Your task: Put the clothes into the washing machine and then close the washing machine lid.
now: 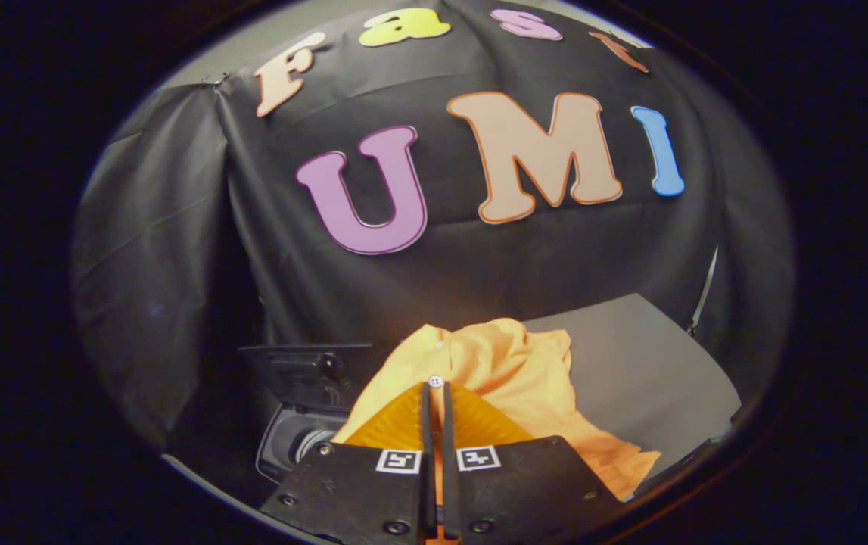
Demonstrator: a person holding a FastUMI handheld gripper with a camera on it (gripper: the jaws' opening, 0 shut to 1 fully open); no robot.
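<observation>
Here the hand-held gripper (434, 387) has its two fingers drawn almost together, pinching a fold of the orange garment (505, 371) near a small white button (435, 381) at the tips. The garment bunches up from 12 to 3 o'clock of the fingers and spills onto the grey bench (645, 371). At 10 o'clock of the fingers sits the dark washing machine (305, 409), its lid (305, 363) raised, beside the garment's edge
</observation>
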